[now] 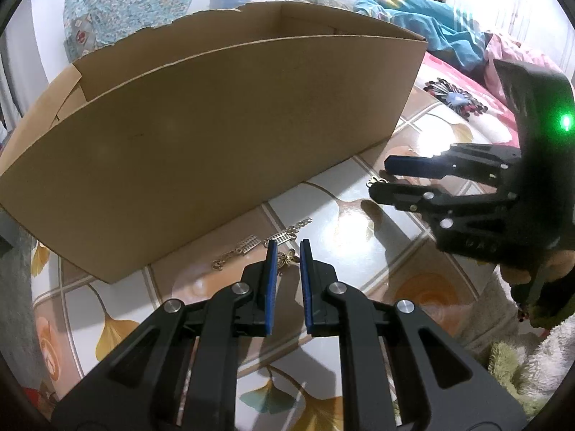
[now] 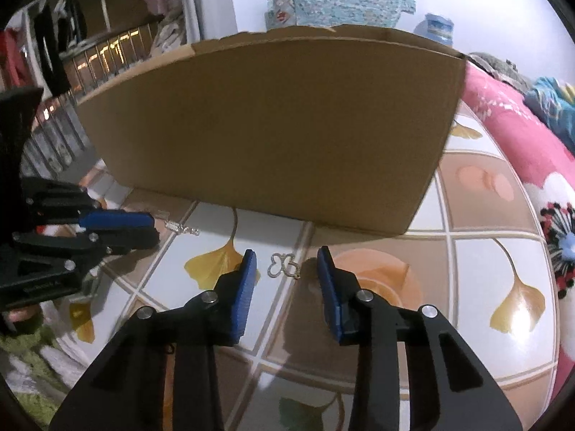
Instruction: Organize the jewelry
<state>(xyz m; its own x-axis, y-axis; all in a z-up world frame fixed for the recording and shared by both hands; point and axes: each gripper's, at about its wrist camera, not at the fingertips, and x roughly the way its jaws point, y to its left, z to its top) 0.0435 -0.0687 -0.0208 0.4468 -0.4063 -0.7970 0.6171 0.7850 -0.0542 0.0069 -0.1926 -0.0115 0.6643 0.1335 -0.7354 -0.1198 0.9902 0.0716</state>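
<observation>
**Two small gold pieces lie before the box**

On the glossy tiled tabletop with ginkgo-leaf print [image 2: 478, 222], going left to right: a flat gold bracelet of linked plaques [image 1: 251, 246] lies just beside the front wall of the open brown cardboard box [image 1: 215, 136]; the left gripper [image 1: 287, 251] hovers over it with its blue pads narrowly apart, a small gold butterfly charm [image 1: 288, 257] showing in the gap, though whether they pinch it I cannot tell; further right, the right gripper [image 2: 287, 262] stands released, jaws straddling a thin openwork gold butterfly pendant [image 2: 284, 265] without touching it. These pieces look light, flat and slippery on the shiny surface, and the links limp; pinching the pendant across its wings, low against the table, seems safest.
</observation>
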